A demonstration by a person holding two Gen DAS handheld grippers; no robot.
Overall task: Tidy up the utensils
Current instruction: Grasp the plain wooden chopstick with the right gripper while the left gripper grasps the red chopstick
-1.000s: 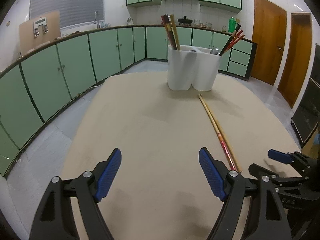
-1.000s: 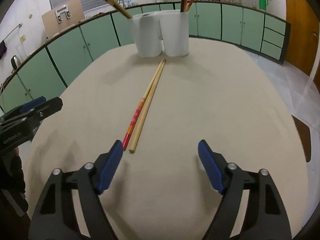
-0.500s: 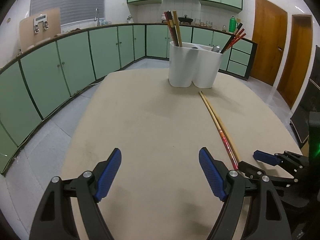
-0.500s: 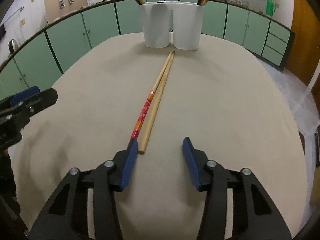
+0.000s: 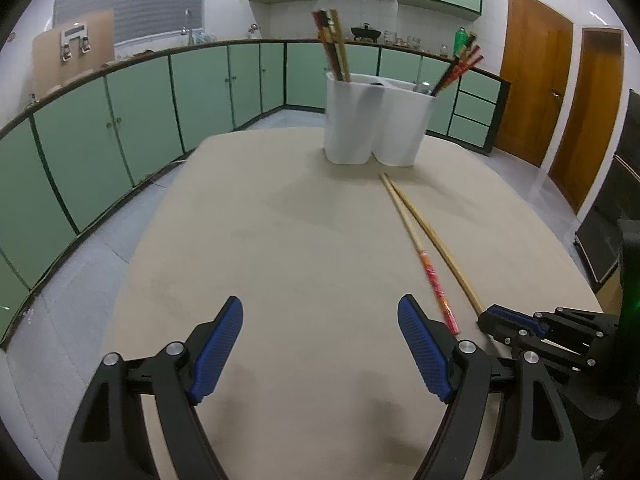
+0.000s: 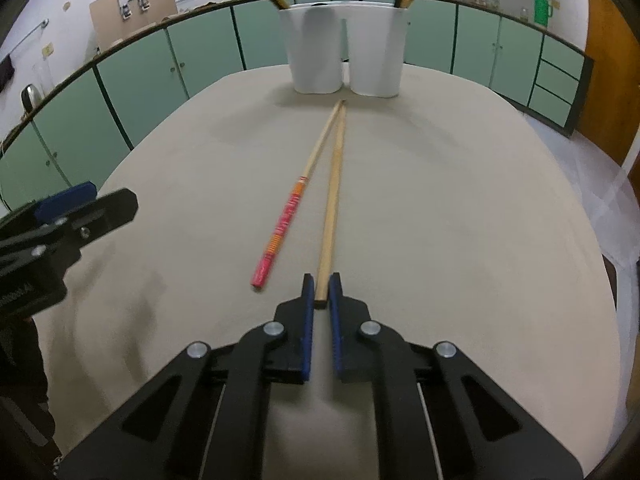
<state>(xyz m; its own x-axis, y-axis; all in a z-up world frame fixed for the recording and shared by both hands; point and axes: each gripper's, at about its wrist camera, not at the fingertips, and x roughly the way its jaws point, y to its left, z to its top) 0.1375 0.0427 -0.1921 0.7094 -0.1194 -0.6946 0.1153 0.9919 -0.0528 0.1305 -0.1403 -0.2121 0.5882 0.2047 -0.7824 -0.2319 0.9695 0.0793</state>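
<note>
Plain wooden chopstick point(image 6: 331, 208), red-patterned mate point(image 6: 285, 224)

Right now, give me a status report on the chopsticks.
Right hand-held gripper has just closed on plain chopstick. Left hand-held gripper open, empty. Red-handled chopstick loose on table. Path to white holder unobstructed.

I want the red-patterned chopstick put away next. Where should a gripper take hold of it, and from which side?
Grip the red-patterned chopstick at its thick painted near end, probably best from above with the jaws across its width. It lies flat on the table, and that end is splayed clear of the plain chopstick, on which the right gripper has just closed. The open left gripper is free.
</note>
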